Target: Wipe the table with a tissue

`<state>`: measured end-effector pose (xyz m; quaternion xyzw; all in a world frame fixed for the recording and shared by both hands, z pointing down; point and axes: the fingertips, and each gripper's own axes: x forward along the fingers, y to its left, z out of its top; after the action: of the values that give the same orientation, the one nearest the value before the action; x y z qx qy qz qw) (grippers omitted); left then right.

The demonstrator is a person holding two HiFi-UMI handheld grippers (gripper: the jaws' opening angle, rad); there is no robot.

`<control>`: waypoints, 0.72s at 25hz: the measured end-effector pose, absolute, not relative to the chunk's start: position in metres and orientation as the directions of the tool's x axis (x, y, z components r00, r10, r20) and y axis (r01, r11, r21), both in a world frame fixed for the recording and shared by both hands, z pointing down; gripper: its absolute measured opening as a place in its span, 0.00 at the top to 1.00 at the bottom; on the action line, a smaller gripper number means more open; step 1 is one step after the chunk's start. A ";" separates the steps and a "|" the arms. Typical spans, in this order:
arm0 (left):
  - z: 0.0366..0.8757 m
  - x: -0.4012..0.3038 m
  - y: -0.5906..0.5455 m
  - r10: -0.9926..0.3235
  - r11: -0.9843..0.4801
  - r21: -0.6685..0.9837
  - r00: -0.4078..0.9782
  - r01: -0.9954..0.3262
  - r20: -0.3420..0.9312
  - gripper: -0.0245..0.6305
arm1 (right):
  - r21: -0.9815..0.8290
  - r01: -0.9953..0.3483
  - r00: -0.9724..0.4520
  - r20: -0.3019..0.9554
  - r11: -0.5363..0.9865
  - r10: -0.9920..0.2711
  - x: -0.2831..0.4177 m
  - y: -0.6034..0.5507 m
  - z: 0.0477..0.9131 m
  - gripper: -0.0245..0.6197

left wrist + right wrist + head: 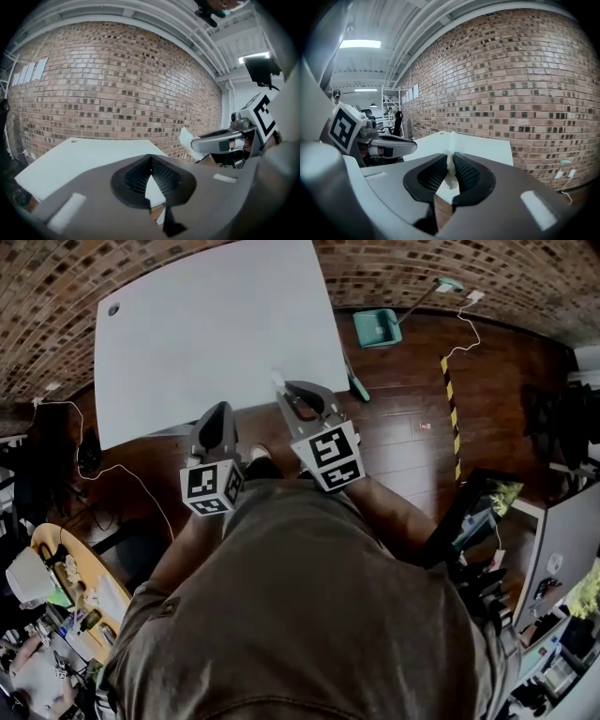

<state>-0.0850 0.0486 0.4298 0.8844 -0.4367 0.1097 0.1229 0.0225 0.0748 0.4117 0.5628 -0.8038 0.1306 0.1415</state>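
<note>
Item: white rectangular table top [216, 324], bare, with a small round hole near its far left corner; set against a red-brown brick wall [117, 79] over dark wooden floor [403, 427]. Item: white crumpled tissue [450, 171], pinched between the ribbed black pads of the right gripper [451, 164], jaws closed tight on it with a tuft poking out past the tips and another hanging below; held so, presumably, to leave loose paper free to meet the surface. Seen from the head view at the table's near edge [278, 381], just over the rim, apparently raised off the surface rather than pressed to it; contact not confirmed in any view. Item: left gripper [151, 161], pads brought together at the tips, nothing between them, only the table top visible through the gap behind; carried beside the right one, short of the near edge [220, 411], likely kept idle and out of the wiping path. Both tools aimed level toward the wall, not tipped down. Judged stage: tissue secured, wiping not yet begun; lowering onto the table top needed next. Also present: teal dustpan [377, 327] on the floor, beyond the table's right side.
</note>
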 end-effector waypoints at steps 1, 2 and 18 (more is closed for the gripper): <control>0.429 -0.085 0.052 -0.739 -0.595 0.124 0.601 -0.794 0.304 0.96 | -0.053 -0.944 -0.321 0.373 0.326 -0.870 0.022 0.077 0.411 0.87; 0.427 -0.084 0.054 -0.735 -0.601 0.124 0.607 -0.789 0.302 0.96 | -0.054 -0.946 -0.316 0.372 0.319 -0.873 0.022 0.079 0.410 0.87; 0.418 -0.105 0.053 -0.724 -0.625 0.144 0.638 -0.768 0.262 0.96 | -0.054 -0.963 -0.265 0.374 0.264 -0.889 0.001 0.086 0.402 0.87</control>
<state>-0.1049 0.0526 0.4182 0.8968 -0.4157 0.0894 0.1219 0.0008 0.0860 0.4018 0.5911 -0.7833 0.1367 0.1353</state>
